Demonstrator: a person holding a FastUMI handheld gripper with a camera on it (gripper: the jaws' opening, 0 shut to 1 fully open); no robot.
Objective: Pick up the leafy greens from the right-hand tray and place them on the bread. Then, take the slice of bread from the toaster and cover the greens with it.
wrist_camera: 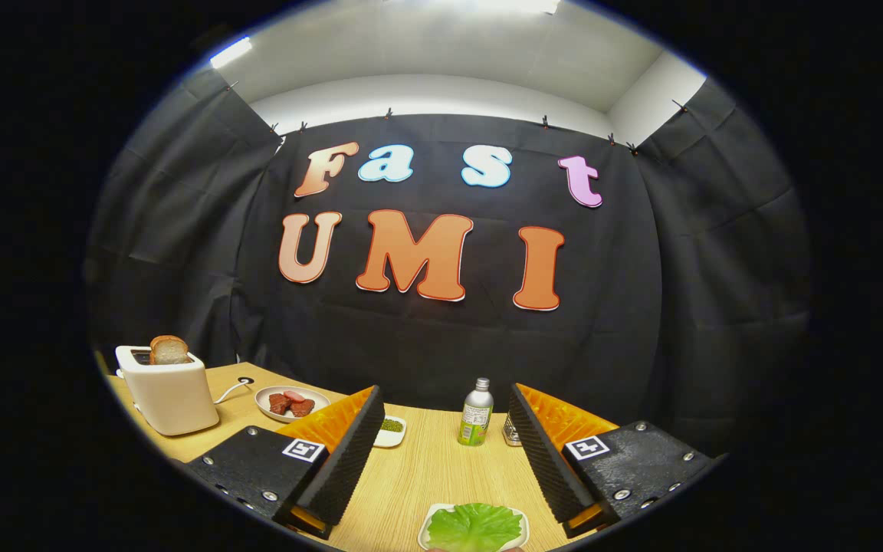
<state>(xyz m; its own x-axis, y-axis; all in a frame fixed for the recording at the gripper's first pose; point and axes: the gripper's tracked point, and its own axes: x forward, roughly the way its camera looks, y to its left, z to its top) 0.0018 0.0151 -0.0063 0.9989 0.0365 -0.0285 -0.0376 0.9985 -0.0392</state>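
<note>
The gripper [441, 452] hung above a wooden table [426, 468], fingers spread wide, holding nothing. A green lettuce leaf [474, 526] lay on a small white tray [428, 530] just below and between them. It was probably light, limp and tearable; pinching its ruffled edge looked safest. A toaster [168, 391] holding a bread slice [169, 350] stood far left.
</note>
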